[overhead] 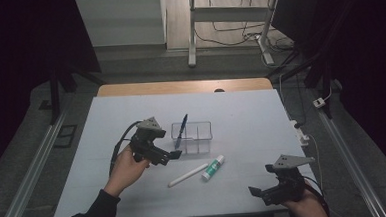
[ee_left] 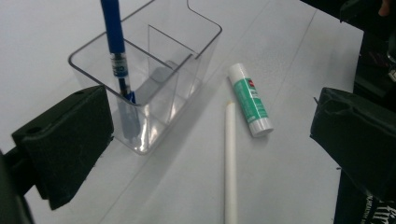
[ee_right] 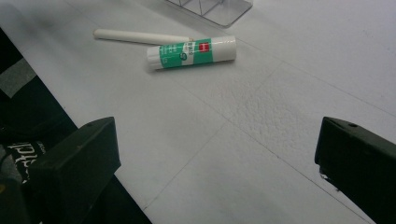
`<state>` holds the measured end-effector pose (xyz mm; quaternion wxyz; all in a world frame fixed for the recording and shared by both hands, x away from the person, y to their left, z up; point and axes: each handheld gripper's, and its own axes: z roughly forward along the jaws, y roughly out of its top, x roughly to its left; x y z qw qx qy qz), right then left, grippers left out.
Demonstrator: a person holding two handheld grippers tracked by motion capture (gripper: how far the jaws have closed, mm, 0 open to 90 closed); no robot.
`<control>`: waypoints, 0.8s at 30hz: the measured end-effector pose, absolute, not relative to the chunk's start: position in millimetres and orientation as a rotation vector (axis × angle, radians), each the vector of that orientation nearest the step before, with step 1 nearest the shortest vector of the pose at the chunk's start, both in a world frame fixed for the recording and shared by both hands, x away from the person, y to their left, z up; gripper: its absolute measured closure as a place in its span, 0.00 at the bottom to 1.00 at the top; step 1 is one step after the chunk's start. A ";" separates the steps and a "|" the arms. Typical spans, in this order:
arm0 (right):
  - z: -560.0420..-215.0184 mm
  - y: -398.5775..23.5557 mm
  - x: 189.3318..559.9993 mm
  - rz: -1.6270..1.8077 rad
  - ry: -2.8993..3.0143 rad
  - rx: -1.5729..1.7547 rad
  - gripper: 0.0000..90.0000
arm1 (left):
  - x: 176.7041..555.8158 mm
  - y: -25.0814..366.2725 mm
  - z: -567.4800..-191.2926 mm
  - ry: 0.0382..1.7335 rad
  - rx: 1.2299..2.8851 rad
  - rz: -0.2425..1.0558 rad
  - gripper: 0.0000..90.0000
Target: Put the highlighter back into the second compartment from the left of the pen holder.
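- The blue pen stands tilted in the left compartment of the clear plastic organizer, near the middle of the desk.
- The left hand-held gripper hovers just near-left of the organizer, jaws wide apart and empty.
- A glue stick and a white stick lie side by side nearer on the desk.
- The right hand-held gripper sits at the near right edge, jaws spread, holding nothing.
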<state>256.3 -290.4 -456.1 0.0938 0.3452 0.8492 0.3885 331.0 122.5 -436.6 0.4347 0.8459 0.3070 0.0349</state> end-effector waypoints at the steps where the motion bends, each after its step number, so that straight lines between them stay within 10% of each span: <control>1: -456.1 -290.4 256.2 1.153 2.520 1.024 0.00 | 329.5 121.2 -437.0 0.764 2.104 0.084 0.00; 24: -456.0 -290.1 256.1 1.152 2.527 1.021 0.00 | 318.8 72.7 -470.6 0.734 2.300 0.064 0.00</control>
